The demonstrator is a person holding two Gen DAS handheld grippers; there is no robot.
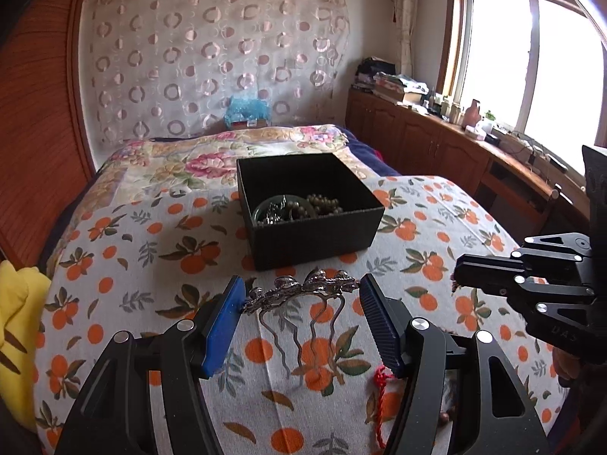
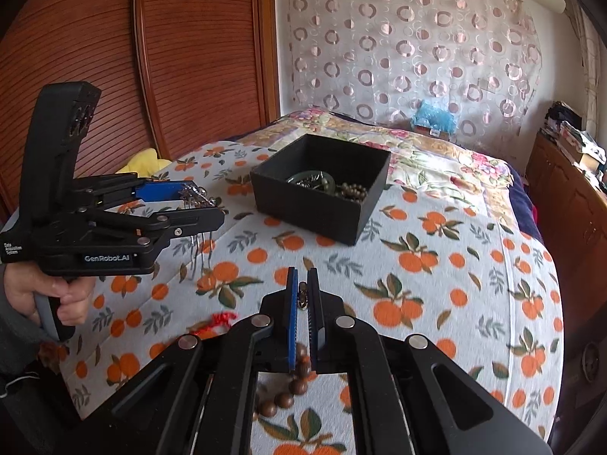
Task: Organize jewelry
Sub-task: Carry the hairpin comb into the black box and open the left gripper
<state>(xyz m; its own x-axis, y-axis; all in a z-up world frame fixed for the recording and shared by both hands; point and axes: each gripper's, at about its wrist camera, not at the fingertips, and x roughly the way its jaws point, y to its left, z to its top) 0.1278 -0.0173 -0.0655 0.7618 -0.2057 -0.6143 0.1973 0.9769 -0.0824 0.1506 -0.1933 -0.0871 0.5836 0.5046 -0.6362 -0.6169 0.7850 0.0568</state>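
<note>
My left gripper (image 1: 301, 292) is shut on a silver hair comb (image 1: 299, 295), gripping its ornate top by both ends, prongs hanging down above the bed. It also shows in the right wrist view (image 2: 197, 199). A black open box (image 1: 311, 204) sits just beyond it on the orange-print sheet and holds a green bangle (image 1: 282, 204) and dark beads (image 1: 322, 203). My right gripper (image 2: 302, 284) is shut on a small dark piece of a brown bead bracelet (image 2: 292, 386), whose beads hang below the fingers. In the left wrist view the right gripper (image 1: 459, 276) is to the right.
A red cord (image 1: 379, 398) lies on the sheet near the left gripper. A yellow cloth (image 1: 15, 341) lies at the bed's left edge by the wooden wardrobe (image 2: 114, 76). A cluttered wooden cabinet (image 1: 436, 144) runs under the window on the right.
</note>
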